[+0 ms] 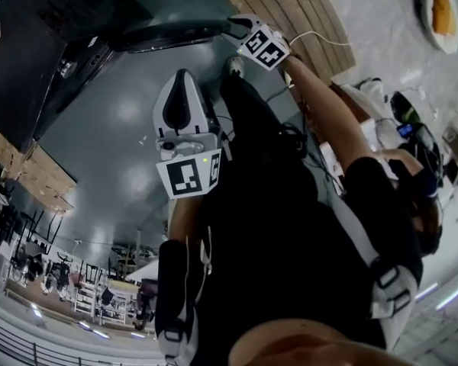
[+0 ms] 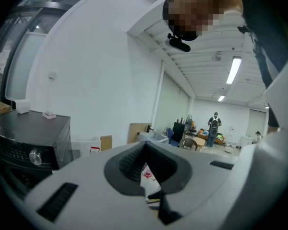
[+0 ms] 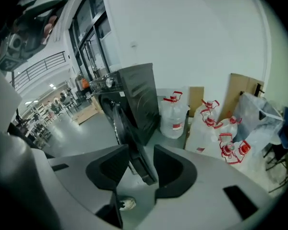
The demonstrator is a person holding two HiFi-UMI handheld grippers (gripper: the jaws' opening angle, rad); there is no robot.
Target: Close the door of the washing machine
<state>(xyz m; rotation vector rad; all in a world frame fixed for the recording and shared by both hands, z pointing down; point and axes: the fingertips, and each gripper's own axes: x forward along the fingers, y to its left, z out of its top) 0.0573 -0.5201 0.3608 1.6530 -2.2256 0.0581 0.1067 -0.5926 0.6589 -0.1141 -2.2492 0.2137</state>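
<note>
1. The dark washing machine stands at the far left of the head view, on a grey floor.
2. Its door is swung open and reaches out to the right from the washing machine's front.
3. The left hand-held gripper hangs in the air to the right of the washing machine. It is nearer the person than the door and well apart from both. In the left gripper view its jaws are clenched tip to tip and empty, and the washing machine lies off to its left.
4. The right hand-held gripper is at the door's free end, the point farthest right from the washing machine. In the right gripper view it grasps the door's edge between its two pads.
5. Further right of the washing machine, clear water jugs with red caps stand by the white wall.
</note>
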